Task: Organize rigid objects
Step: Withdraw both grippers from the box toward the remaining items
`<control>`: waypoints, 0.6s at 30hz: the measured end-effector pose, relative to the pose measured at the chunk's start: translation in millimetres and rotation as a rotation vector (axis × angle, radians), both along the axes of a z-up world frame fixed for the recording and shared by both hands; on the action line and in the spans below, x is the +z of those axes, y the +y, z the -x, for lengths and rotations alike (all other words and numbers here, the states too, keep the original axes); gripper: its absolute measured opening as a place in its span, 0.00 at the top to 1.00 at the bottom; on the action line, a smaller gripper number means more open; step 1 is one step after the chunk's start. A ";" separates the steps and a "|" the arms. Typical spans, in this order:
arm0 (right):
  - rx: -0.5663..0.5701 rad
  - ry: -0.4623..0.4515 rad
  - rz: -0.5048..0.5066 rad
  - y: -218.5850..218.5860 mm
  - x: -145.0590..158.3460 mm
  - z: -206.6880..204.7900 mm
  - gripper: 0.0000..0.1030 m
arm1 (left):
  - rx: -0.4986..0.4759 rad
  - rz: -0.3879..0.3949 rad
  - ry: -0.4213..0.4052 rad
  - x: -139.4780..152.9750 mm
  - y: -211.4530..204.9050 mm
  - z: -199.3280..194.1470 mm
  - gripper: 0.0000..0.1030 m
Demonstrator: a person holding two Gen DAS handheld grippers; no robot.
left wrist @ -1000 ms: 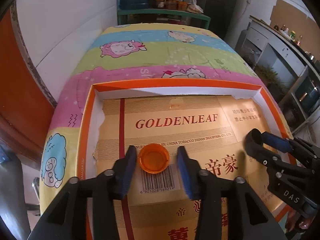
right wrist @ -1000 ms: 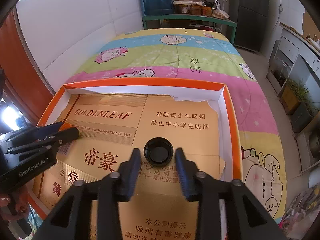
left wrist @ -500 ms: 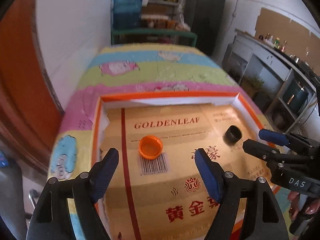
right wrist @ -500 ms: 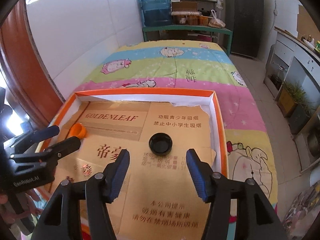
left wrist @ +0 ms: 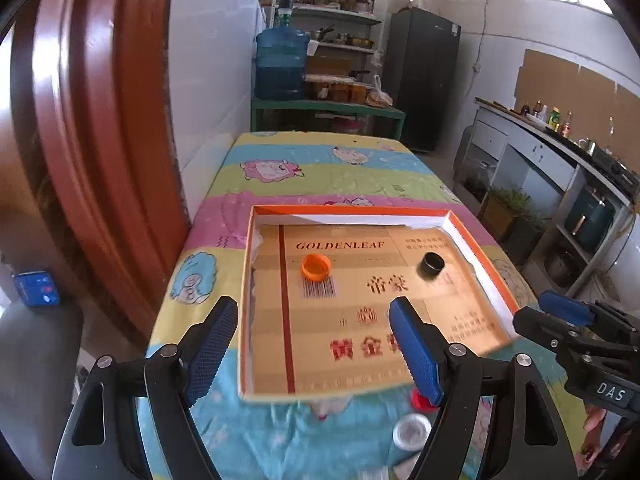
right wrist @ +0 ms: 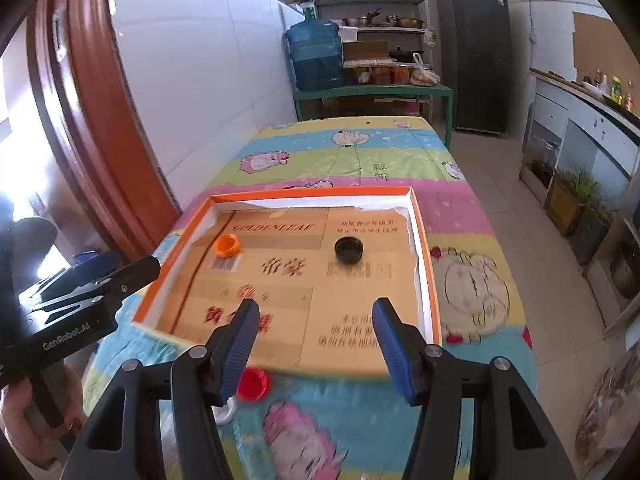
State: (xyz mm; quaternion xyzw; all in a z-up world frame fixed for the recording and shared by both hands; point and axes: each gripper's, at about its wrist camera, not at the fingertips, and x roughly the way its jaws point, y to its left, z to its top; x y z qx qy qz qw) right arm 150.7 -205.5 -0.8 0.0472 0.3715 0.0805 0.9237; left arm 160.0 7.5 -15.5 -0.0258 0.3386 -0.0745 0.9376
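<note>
2 caps are seen lying inside the orange-rimmed tray [left wrist: 486, 248], which sits on a patterned blanket [left wrist: 320, 168] and is lined with printed cardboard. The orange cap [left wrist: 316, 267] rests open side up toward the tray's left, just above a printed barcode; the black cap [left wrist: 433, 266] rests toward the right, well apart from it. Both can be judged as placed.

Outside the tray, just beside its near edge, a red cap [right wrist: 253, 384] is seen on the blanket, and a silver-white cap [left wrist: 412, 432] lies close beside it, partly hidden behind a finger in the right wrist view. These 2 appear to be what is left to sort; whether more lies below the frame cannot be told, since the bottom edge is blurred.

The left gripper [left wrist: 314, 348] is held above the tray's near-left corner with its jaws spread wide and nothing between the pads. The right gripper [right wrist: 316, 346] is held over the tray's near edge, its jaws likewise apart and empty. Neither touches a cap.

By this reading, roughly half of the visible caps are in the tray, and the red and silver-white ones would be expected to be collected next, each being near a gripper
</note>
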 end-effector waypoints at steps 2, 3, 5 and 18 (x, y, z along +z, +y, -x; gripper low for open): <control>-0.005 -0.006 0.007 0.0 2.5 14.5 0.43 | -0.005 0.005 -0.007 3.9 2.5 12.1 0.23; -0.007 -0.007 0.011 0.8 3.0 20.1 0.43 | -0.010 0.011 -0.007 4.9 4.1 18.7 0.23; -0.010 -0.001 0.009 1.6 3.4 33.1 0.43 | -0.018 0.023 -0.007 6.8 6.7 32.3 0.23; -0.006 0.021 0.014 10.7 -10.0 94.1 0.43 | -0.028 0.020 -0.003 3.2 12.9 99.4 0.23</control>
